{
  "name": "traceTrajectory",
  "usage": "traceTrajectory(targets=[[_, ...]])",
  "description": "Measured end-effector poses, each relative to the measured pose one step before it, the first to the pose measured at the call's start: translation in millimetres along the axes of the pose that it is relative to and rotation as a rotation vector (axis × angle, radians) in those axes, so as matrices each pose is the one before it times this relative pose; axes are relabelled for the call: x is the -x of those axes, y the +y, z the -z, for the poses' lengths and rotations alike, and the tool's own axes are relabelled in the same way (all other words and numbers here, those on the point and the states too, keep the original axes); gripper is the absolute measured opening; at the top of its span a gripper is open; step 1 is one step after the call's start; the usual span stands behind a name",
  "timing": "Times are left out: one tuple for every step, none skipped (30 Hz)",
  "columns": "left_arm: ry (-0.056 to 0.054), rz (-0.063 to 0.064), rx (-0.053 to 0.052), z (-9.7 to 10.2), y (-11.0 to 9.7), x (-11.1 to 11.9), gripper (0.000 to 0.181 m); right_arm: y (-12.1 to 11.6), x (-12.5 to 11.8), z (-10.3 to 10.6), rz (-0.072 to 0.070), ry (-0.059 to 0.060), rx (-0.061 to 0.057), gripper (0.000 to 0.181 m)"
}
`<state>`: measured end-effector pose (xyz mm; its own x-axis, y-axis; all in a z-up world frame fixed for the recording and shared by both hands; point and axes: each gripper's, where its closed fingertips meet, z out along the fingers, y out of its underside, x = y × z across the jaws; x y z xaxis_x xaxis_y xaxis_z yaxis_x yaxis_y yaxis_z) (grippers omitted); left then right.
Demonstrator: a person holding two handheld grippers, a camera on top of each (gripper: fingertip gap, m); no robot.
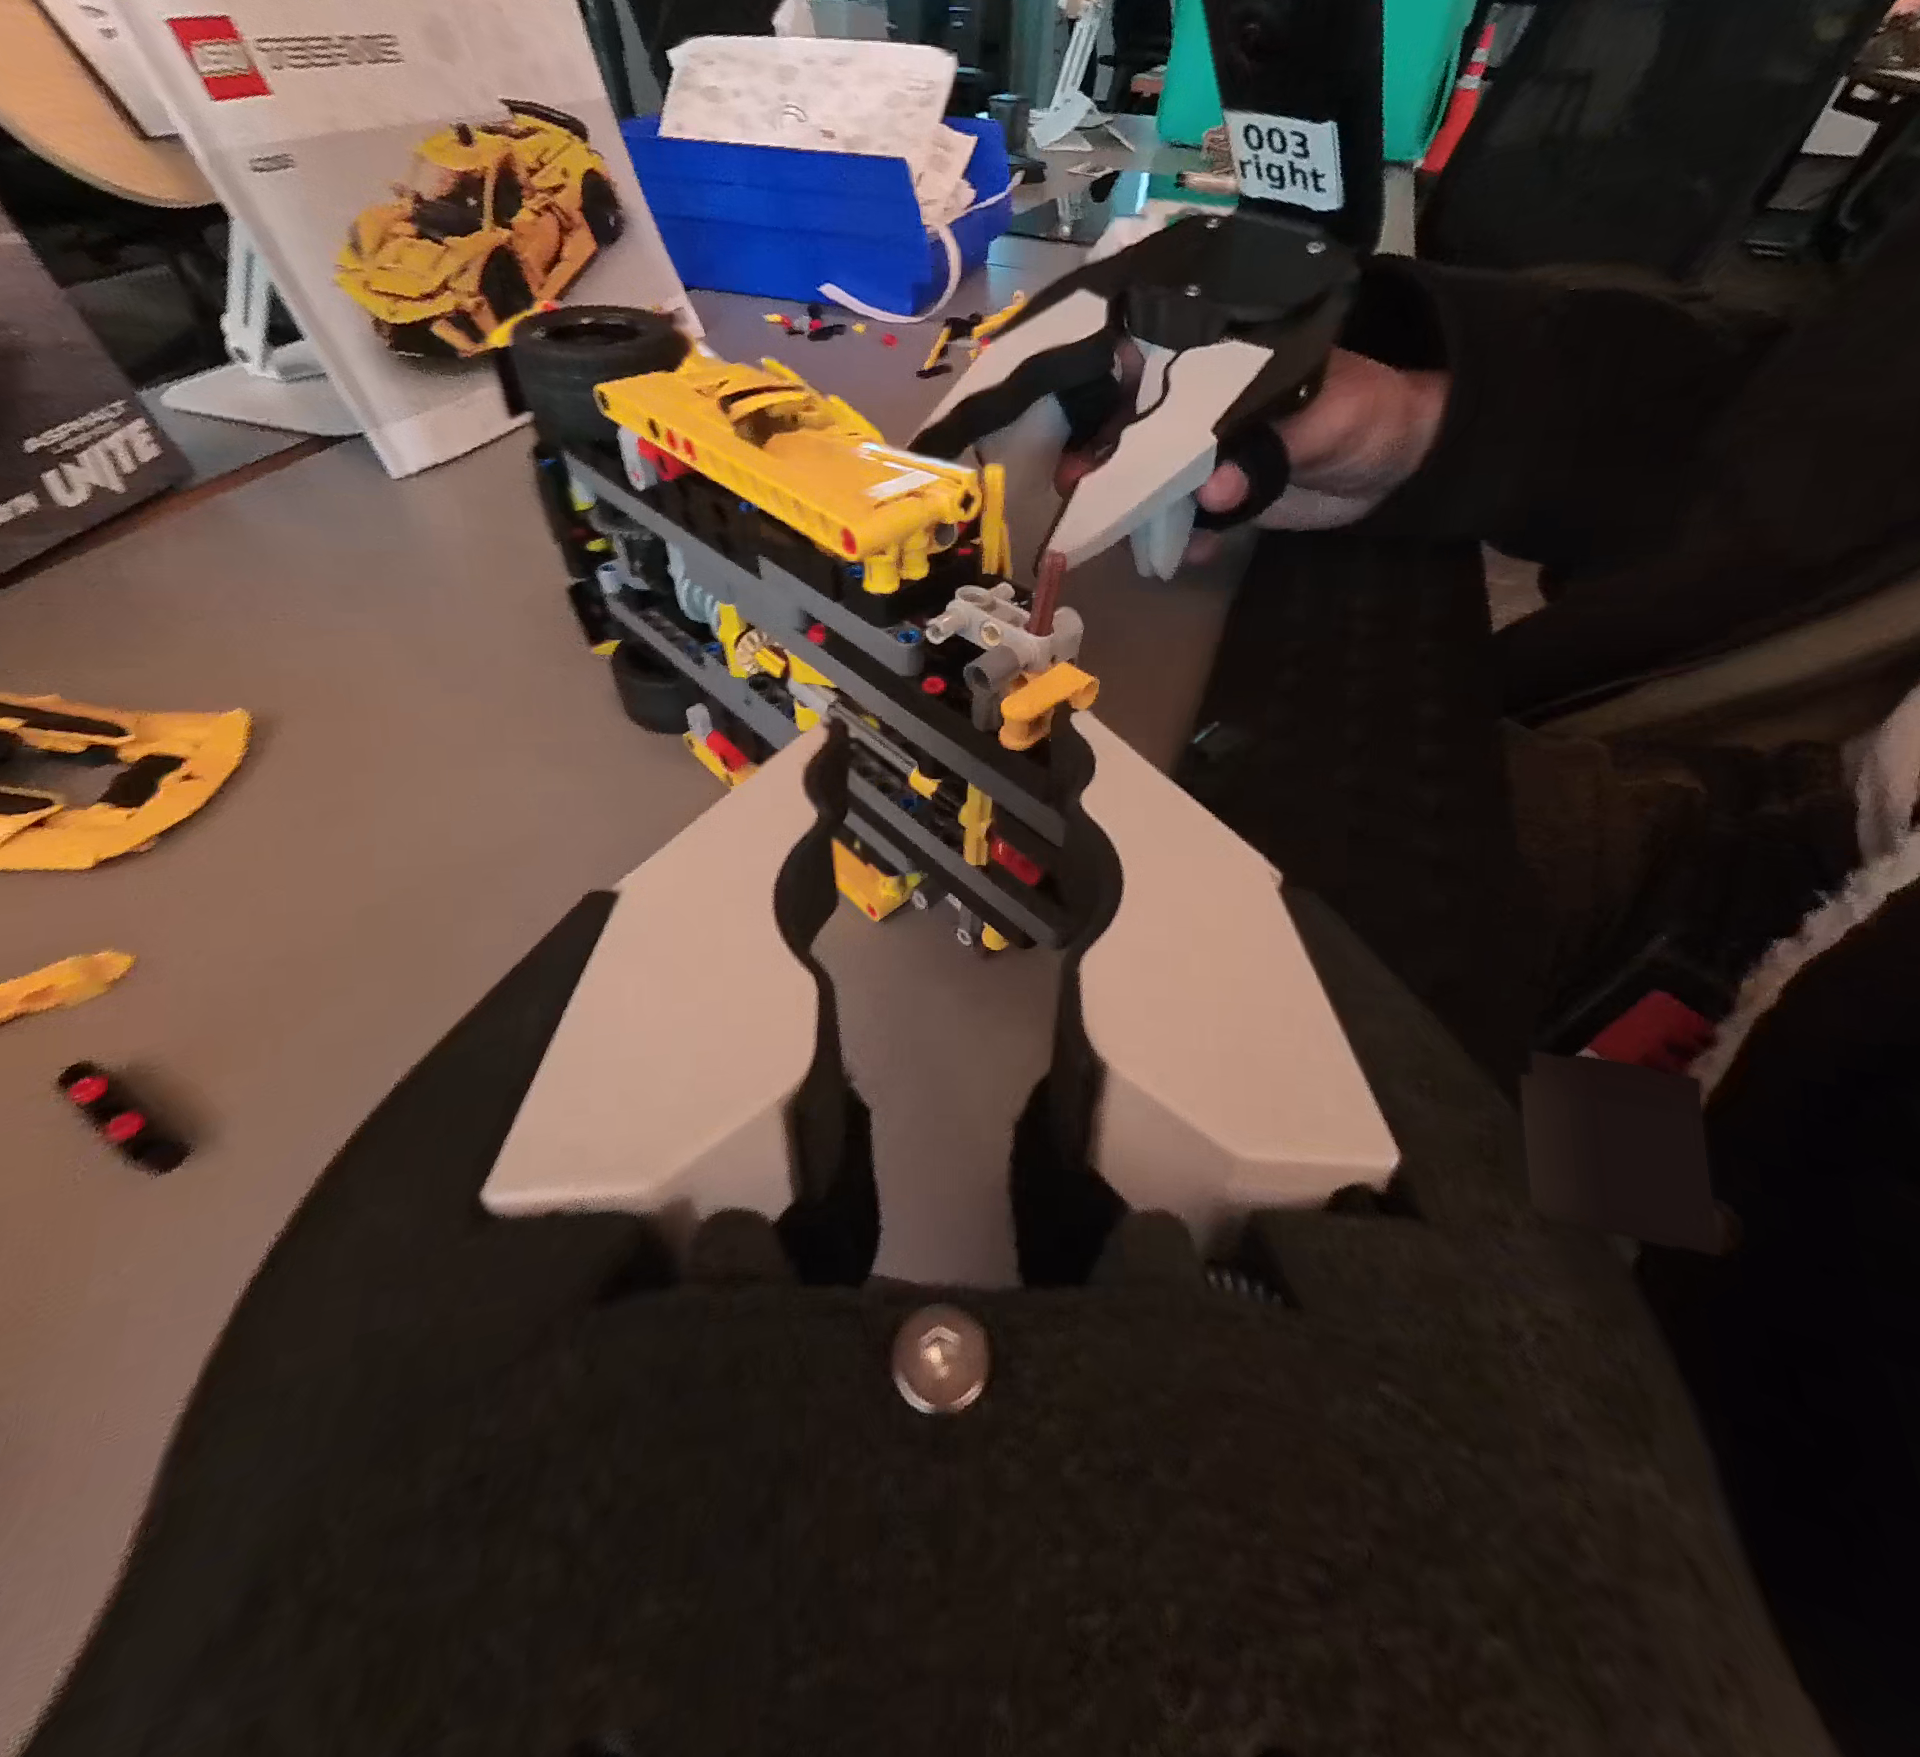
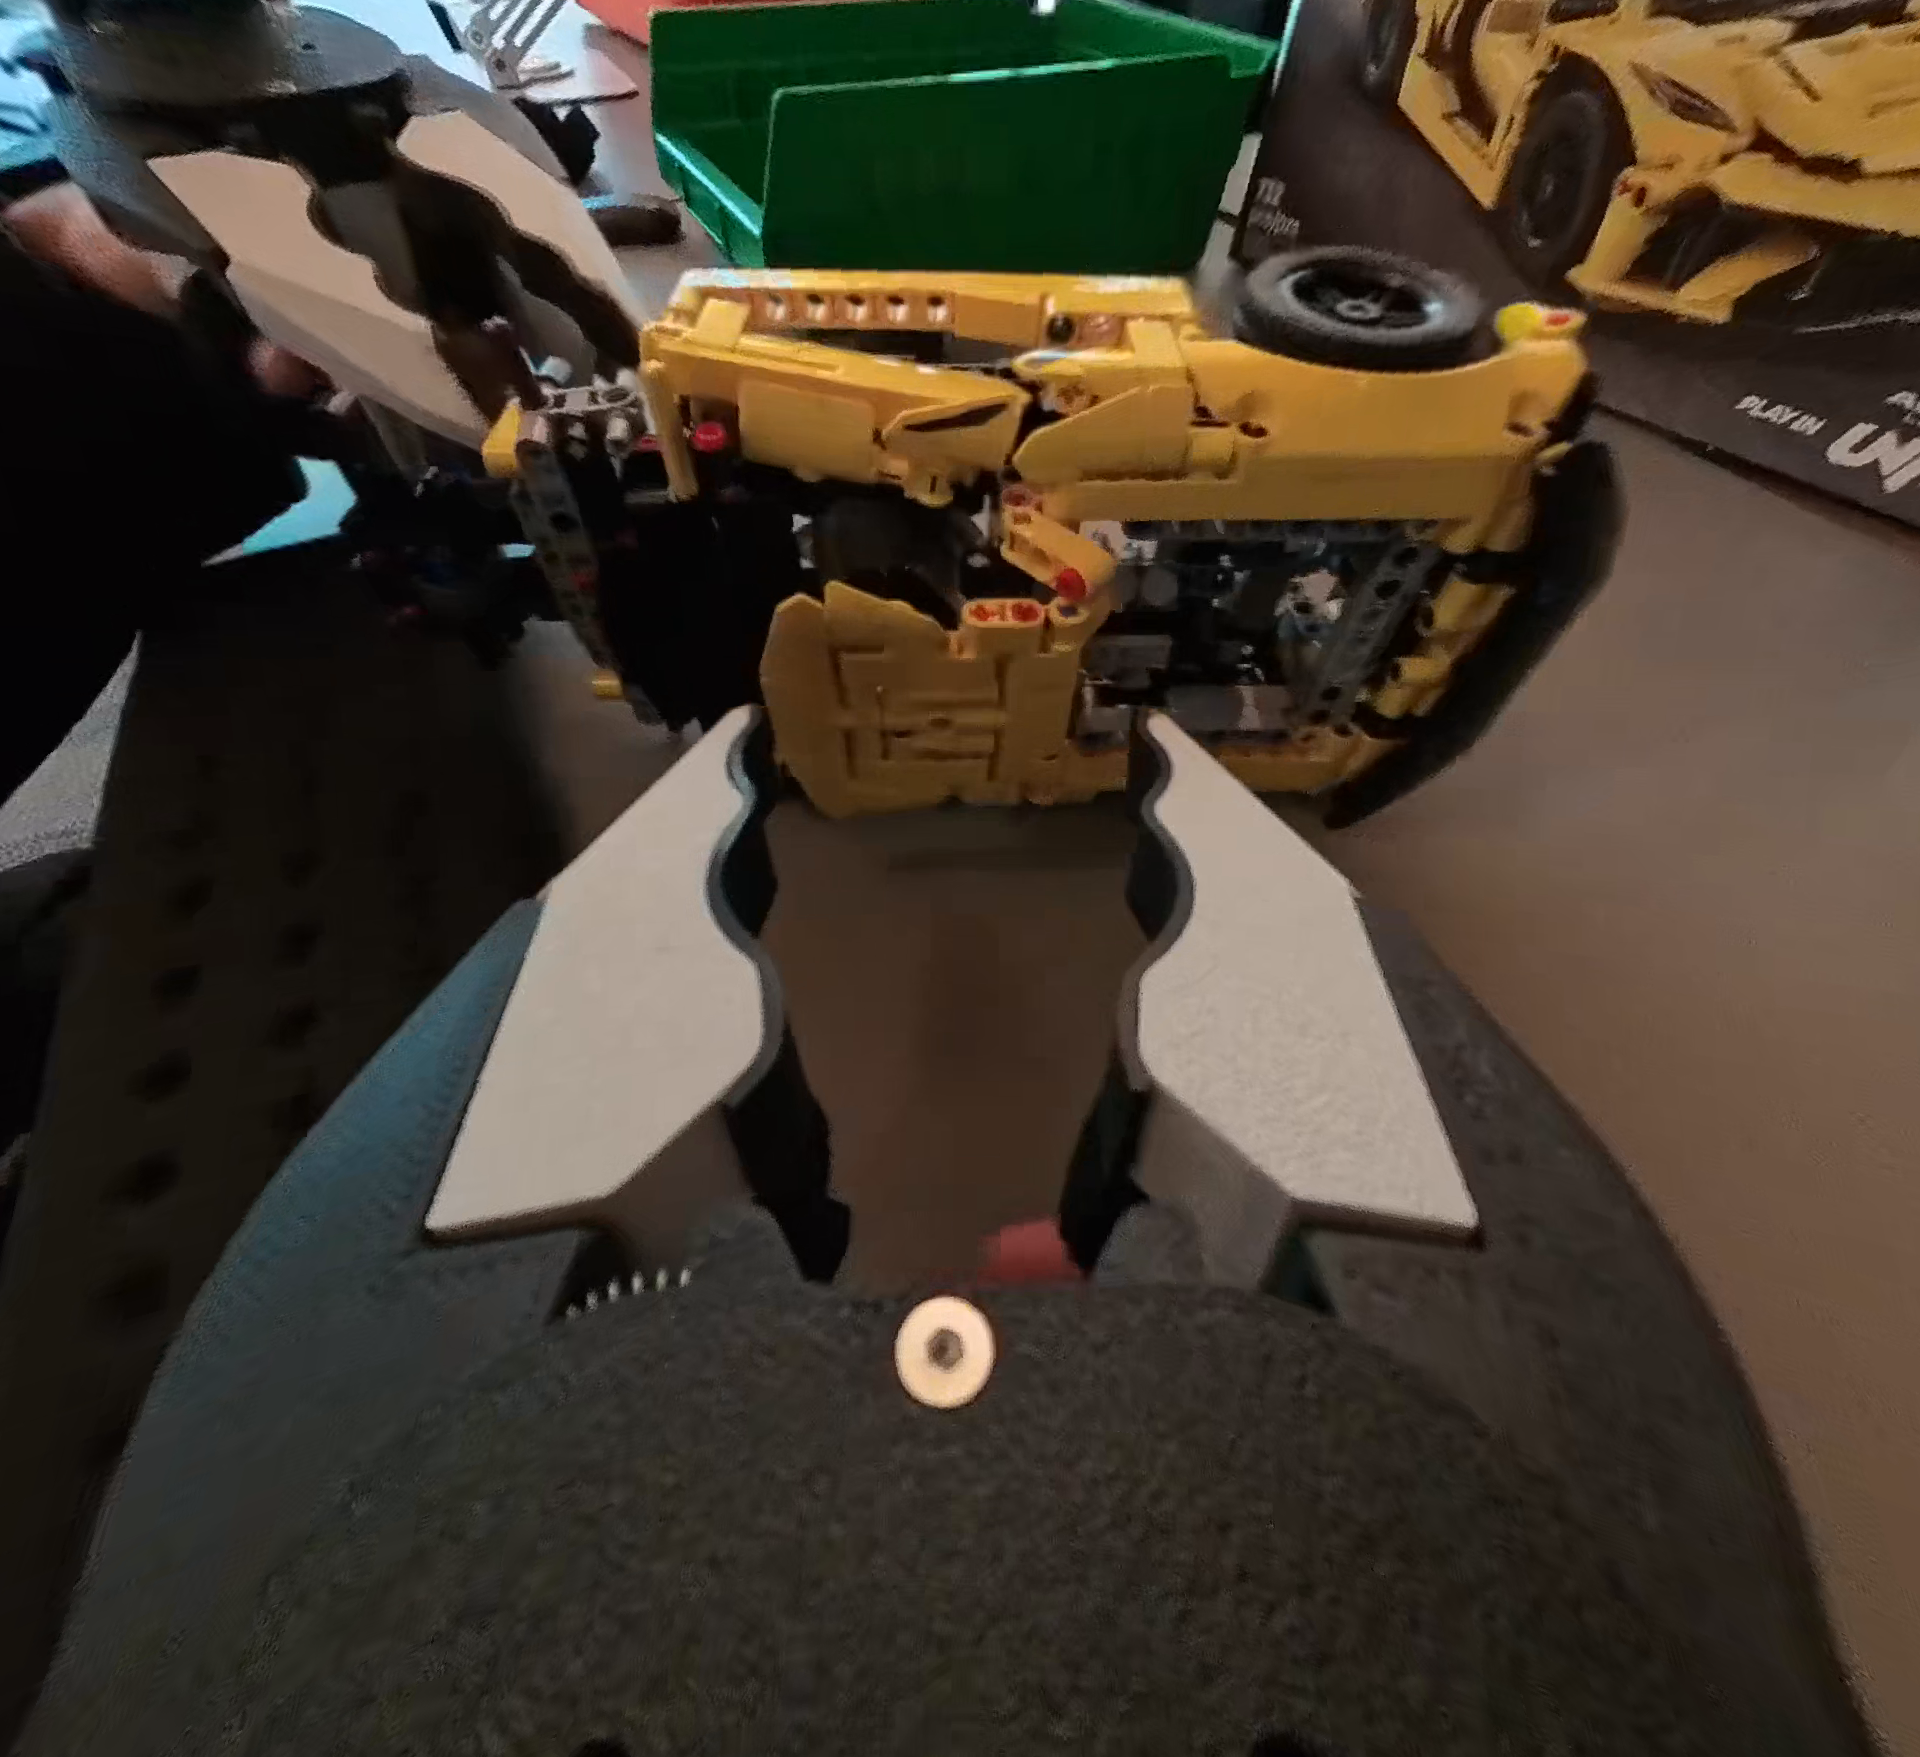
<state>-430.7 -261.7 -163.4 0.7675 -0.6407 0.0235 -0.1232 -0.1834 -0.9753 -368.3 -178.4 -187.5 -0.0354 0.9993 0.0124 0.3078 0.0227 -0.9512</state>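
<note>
- The left gripper (image 1: 951,762) has its fingers closed in on the near end of the model car (image 1: 790,481), pinching the dark grey chassis beams between the pads
- The car lies tipped on its side on the grey surface (image 1: 364,668), underside toward the left wrist view, one black wheel (image 2: 1361,305) up at its far end
- The right gripper (image 2: 951,751) has its fingers spread, one tip on either side of a yellow body panel (image 2: 935,710) on the car's flank; whether the pads touch it I cannot tell
- A brown axle (image 1: 1047,595) stands up from the car's near end, just beside the right gripper's lower tip
- Around them: loose yellow panels (image 1: 114,772) to the left, an instruction booklet (image 1: 436,201) propped behind, a blue bin (image 1: 790,221), a green bin (image 2: 966,149)
</note>
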Motion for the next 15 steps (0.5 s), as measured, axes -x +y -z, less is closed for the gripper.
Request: traceTrajectory(targets=[[-0.0192, 0.0091, 0.0062, 5.55, 2.15, 5.21, 0.039, 0.82, 4.12, -7.35, 0.0093, -0.0028, 0.0209, 0.071], [-0.028, 0.0162, 0.002, 6.38, 1.83, 6.76, 0.038, 0.64, 0.95, -6.01, 0.0114, 0.0118, 0.0191, 0.072], [-0.0371, 0.0146, 0.0009, 6.76, 1.35, 8.1, 0.037, -0.46, 0.54, -4.82, 0.0045, 0.009, 0.0086, 0.072], [-0.043, 0.0098, 0.004, 6.85, 0.86, 8.29, 0.036, -1.6, 3.03, -4.04, -0.0029, -0.0131, -0.0011, 0.073], [-0.0399, 0.0048, 0.0, 7.1, -1.22, 6.46, 0.033, -1.53, 2.11, -3.49, -0.0089, -0.0116, -0.0027, 0.073], [-0.0329, 0.0027, -0.0203, 7.17, -5.49, 4.28, 0.032, -0.91, -0.24, -2.97, -0.0075, 0.001, -0.0002, 0.075], [-0.0342, 0.0026, -0.037, 7.03, -9.6, 3.35, 0.032, -1.1, -1.19, -2.44, 0.0, 0.0063, -0.0007, 0.078], [-0.0367, 0.0, -0.038, 6.13, -12.03, 2.87, 0.032, -1.9, -1.35, -1.36, 0.0041, 0.0078, -0.0047, 0.079], [-0.0276, -0.003, -0.0302, 4.41, -12.32, 0.19, 0.032, -1.79, -0.47, -0.78, 0.0054, 0.0011, -0.0057, 0.079], [-0.0064, -0.0097, -0.0115, 2.53, -9.89, -4.49, 0.032, -0.88, -1.4, 0.67, 0.0138, 0.0009, -0.0024, 0.079], [0.0111, -0.0186, 0.0195, 1.11, -4.32, -8.14, 0.033, -1.03, -5.38, 3.68, 0.0169, 0.0152, -0.0015, 0.076], [0.0076, -0.0258, 0.0538, 0.23, 2.49, -7.58, 0.034, -3.8, -9.45, 7.29, 0.0098, 0.0242, -0.0168, 0.07], [-0.0165, -0.0261, 0.0789, -0.08, 8.67, -2.58, 0.037, -6.87, -15.17, 10.34, -0.0017, 0.0387, -0.0362, 0.06], [-0.0311, -0.0139, 0.0947, -0.2, 13.91, 1.34, 0.042, -9.02, -18.94, 10.33, -0.0113, 0.0374, -0.0441, 0.054], [-0.0169, 0.0062, 0.1022, -1.12, 17.76, 0.8, 0.048, -9.3, -16.88, 7.37, -0.0138, 0.0015, -0.0308, 0.052]])
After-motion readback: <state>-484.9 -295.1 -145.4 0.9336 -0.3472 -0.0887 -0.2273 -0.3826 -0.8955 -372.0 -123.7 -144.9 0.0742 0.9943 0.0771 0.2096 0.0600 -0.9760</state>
